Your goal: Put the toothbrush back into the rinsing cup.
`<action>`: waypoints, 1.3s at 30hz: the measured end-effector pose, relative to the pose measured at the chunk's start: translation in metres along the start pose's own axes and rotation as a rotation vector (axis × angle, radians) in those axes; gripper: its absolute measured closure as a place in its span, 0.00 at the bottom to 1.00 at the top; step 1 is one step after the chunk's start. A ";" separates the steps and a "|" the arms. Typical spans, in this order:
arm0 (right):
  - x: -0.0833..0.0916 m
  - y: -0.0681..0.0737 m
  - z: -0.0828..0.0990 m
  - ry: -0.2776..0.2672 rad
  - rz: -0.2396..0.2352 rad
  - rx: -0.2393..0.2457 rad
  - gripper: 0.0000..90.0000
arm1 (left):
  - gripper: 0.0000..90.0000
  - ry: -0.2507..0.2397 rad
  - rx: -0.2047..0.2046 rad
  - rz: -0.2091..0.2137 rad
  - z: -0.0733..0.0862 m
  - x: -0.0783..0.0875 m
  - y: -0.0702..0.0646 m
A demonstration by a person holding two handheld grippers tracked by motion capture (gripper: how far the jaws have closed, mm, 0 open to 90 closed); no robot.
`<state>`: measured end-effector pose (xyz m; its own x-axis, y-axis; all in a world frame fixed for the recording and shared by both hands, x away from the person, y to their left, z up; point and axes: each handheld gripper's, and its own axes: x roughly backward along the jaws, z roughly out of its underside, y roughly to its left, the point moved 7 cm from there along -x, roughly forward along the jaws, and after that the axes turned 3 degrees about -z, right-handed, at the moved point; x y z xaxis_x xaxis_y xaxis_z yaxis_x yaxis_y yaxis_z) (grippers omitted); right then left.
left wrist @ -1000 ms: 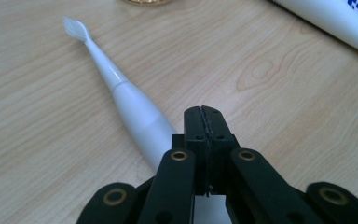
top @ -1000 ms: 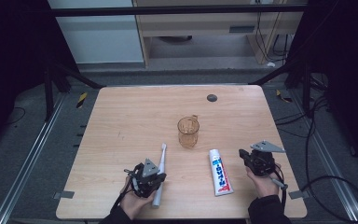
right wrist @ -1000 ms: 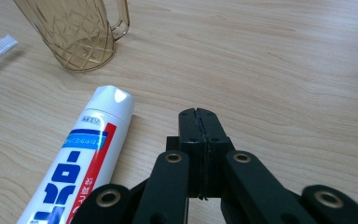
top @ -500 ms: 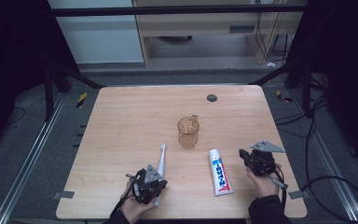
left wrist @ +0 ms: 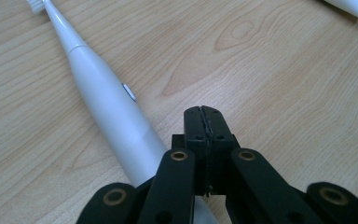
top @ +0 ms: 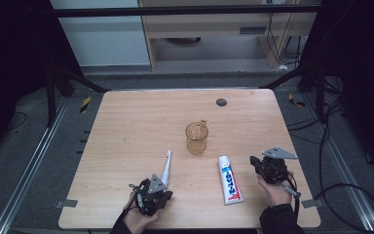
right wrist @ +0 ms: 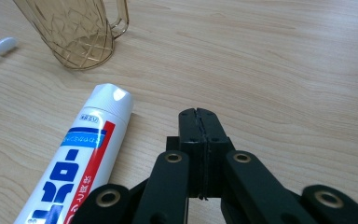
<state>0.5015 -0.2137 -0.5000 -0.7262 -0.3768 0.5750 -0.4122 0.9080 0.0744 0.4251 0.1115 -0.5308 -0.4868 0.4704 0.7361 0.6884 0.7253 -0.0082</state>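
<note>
Left gripper view: left gripper (left wrist: 203, 112), jaws pressed together, sits beside the toothbrush (left wrist: 105, 105) at 10 o'clock; unopened, it would likely shove the handle aside.

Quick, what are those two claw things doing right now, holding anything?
Left gripper: shut, holding nothing; the toothbrush lies beside it on the table.
Right gripper: shut, holding nothing; the toothpaste tube lies beside it.

Place: lab / recording rig, not a home
Frame: black metal struts (top: 80, 80) round a lone wood table (top: 141, 126)
Floor: grey carpet, loose cables (top: 343, 187), hazard tape (top: 85, 104)
Backgrd: pale cabinet (top: 102, 36), desk w/ wiring behind
</note>
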 end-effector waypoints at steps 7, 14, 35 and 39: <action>0.000 -0.001 0.000 -0.003 0.001 0.000 1.00 | 0.99 -0.068 0.048 -0.051 -0.013 0.013 0.020; -0.001 -0.001 0.000 0.000 0.003 -0.002 1.00 | 0.99 -0.079 0.112 -0.146 -0.025 0.006 0.064; -0.004 0.000 0.000 0.005 0.001 0.003 1.00 | 0.99 -0.024 0.097 -0.140 -0.031 -0.030 0.068; -0.004 0.000 -0.001 0.004 -0.001 0.003 1.00 | 0.99 -0.024 0.093 -0.130 -0.032 -0.032 0.066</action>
<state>0.5045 -0.2116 -0.5019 -0.7239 -0.3766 0.5780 -0.4145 0.9072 0.0719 0.5034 0.1278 -0.5331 -0.5822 0.3803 0.7186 0.5661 0.8240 0.0226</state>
